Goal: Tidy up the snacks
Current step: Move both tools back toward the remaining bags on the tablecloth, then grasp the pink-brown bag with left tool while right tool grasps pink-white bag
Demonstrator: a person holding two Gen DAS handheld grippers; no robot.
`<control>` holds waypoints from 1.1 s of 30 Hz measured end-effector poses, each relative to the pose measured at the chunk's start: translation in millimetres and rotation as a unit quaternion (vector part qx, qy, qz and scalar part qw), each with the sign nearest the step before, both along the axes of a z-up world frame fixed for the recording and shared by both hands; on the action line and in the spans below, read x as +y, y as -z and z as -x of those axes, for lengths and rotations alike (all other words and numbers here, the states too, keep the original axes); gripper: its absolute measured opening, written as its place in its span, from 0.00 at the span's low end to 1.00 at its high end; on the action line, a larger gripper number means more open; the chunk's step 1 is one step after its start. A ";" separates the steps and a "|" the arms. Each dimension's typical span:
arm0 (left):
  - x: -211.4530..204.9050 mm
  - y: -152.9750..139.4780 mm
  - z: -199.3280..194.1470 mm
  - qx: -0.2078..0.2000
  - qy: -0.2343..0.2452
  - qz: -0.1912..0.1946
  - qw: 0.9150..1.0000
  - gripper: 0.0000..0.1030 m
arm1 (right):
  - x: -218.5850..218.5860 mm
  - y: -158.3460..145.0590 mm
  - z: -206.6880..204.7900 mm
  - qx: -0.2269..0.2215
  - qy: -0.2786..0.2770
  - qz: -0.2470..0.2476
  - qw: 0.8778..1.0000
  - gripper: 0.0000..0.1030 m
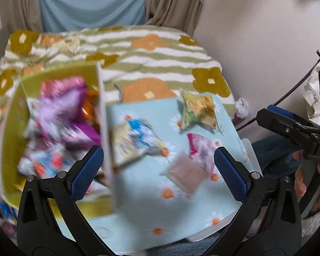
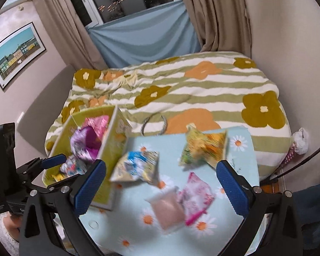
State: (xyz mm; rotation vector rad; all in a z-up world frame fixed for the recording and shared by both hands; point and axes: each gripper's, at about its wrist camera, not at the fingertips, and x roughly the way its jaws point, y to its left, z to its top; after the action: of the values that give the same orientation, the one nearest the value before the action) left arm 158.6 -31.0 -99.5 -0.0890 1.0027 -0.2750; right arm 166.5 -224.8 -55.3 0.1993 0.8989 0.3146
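left gripper [image 1: 159, 171] jaws spread, empty, over box wall | right gripper [image 2: 161, 188] jaws spread, empty, above cloth [image 2: 243, 162] | box [image 2: 108, 149] holds snacks, left | four packets loose on cloth: blue [image 2: 136, 165], yellow [image 2: 204, 148], pink [image 2: 197, 197], brown [image 2: 169, 210]

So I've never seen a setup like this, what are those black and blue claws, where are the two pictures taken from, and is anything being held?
They are hand-held grippers, one per hand, each carrying a camera looking along its fingers. One picture comes from the left gripper, the other from the right gripper. Both are open and hold nothing. Below is a blue daisy-print mat with loose snack packets: a yellow one, a blue-and-white one, a pink one and a brown one. Beside it, a green box already holds more snacks.
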 end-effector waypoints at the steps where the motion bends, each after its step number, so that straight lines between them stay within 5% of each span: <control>1: -8.8 7.9 1.0 0.009 -0.006 0.000 1.000 1.00 | -9.3 5.8 -1.5 0.005 -0.010 -0.002 1.000 1.00; 15: -78.7 144.3 1.8 0.122 -0.125 -0.011 0.985 1.00 | -62.1 107.4 -28.2 0.074 -0.121 -0.004 0.990 1.00; 28: -92.7 188.6 -9.4 0.153 -0.174 -0.022 0.973 0.94 | -47.3 158.6 -49.8 0.109 -0.171 0.003 0.979 1.00; 33: -102.3 191.2 -5.5 0.147 -0.165 -0.033 0.975 0.89 | -40.7 170.2 -54.0 0.115 -0.185 0.015 0.976 1.00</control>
State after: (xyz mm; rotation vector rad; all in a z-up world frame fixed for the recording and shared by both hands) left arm 164.1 -133.3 -290.7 -0.2379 1.2698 0.0790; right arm 220.5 -265.5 -225.5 0.0373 1.1715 0.6325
